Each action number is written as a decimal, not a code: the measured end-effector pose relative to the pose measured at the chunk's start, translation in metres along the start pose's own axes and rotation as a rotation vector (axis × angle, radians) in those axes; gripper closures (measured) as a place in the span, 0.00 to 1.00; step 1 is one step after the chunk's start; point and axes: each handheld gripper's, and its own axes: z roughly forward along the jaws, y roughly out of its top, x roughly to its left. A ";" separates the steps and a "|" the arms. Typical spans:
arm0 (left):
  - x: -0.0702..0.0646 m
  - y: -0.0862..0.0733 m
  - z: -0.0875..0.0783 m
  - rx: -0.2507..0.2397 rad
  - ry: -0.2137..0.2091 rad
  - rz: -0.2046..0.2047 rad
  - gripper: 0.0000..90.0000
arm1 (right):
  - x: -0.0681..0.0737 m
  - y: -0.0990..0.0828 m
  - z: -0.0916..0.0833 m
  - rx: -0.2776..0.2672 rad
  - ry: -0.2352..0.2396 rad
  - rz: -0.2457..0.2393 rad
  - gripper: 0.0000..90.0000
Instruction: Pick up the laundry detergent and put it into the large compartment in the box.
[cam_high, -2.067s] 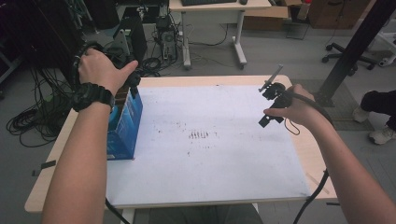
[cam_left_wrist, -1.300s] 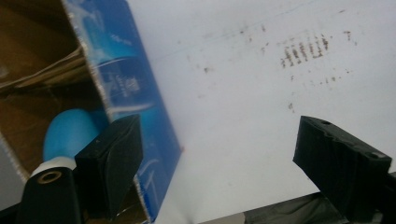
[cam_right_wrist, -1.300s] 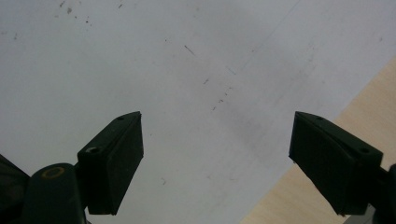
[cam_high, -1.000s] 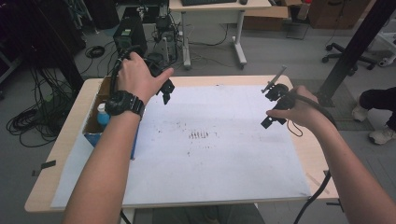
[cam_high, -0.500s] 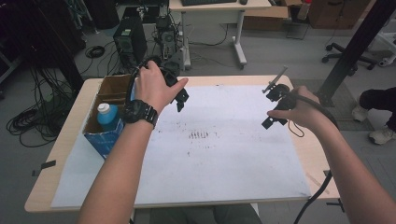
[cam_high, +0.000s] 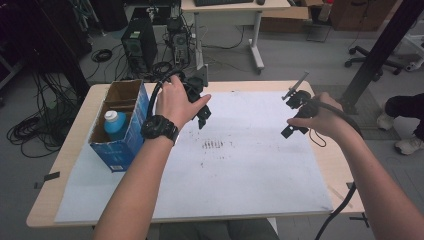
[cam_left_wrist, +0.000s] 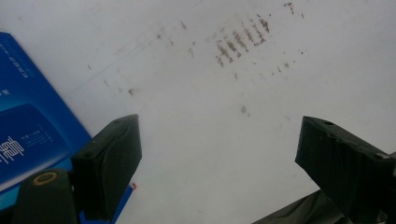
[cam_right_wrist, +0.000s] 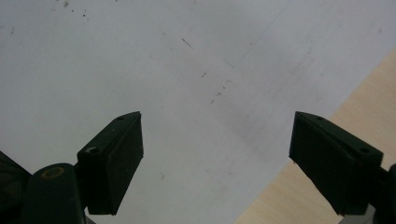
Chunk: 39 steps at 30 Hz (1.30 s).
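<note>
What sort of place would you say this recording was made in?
Probably a lab or workshop: a computer tower and loose cables sit on the floor, with a desk and an office chair behind.

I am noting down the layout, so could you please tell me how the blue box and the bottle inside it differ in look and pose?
The blue box is a squared carton with brown cardboard inside and its top flaps open; the bottle is rounded, light blue with a white cap. The blue box rests on the white sheet at the table's left edge; the bottle stands upright inside the box, partly hidden by its walls. Both are blue, and neither is touched by a hand-held gripper.
</note>
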 end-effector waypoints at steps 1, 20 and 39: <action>-0.001 0.000 0.002 -0.003 -0.007 0.006 0.16 | 0.000 0.000 0.000 0.001 0.000 -0.001 0.20; -0.004 0.001 0.018 0.017 -0.039 0.014 0.16 | 0.000 0.004 0.006 0.009 0.009 -0.007 0.20; -0.005 0.000 0.018 0.021 -0.029 0.020 0.16 | 0.002 0.005 0.004 0.010 0.008 -0.010 0.20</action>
